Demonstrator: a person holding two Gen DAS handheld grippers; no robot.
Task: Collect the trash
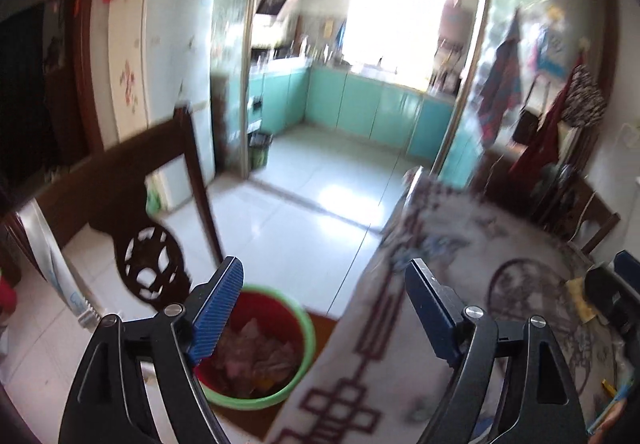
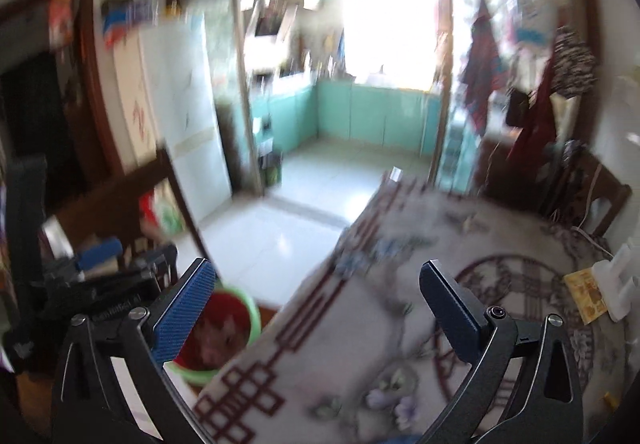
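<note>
A red bin with a green rim [image 1: 310,332] [image 2: 254,314] stands on the floor beside the table's corner. Crumpled brownish trash [image 1: 260,356] [image 2: 218,340] lies inside it. My left gripper [image 1: 324,274] hangs open above the bin and the table's edge, with nothing between its blue pads. My right gripper [image 2: 316,270] is also open and holds nothing; it is over the table's edge, with the bin below its left finger. A yellow scrap [image 2: 584,294] [image 1: 578,294] lies on the table at the far right. Both views are blurred.
The table wears a patterned cloth [image 1: 400,364] [image 2: 340,344]. A dark wooden chair [image 1: 152,203] stands left of the bin. A white object [image 2: 616,284] sits by the yellow scrap. Pale floor tiles [image 1: 300,211] run toward a kitchen with teal cabinets, and a white fridge [image 1: 176,63] stands at the left.
</note>
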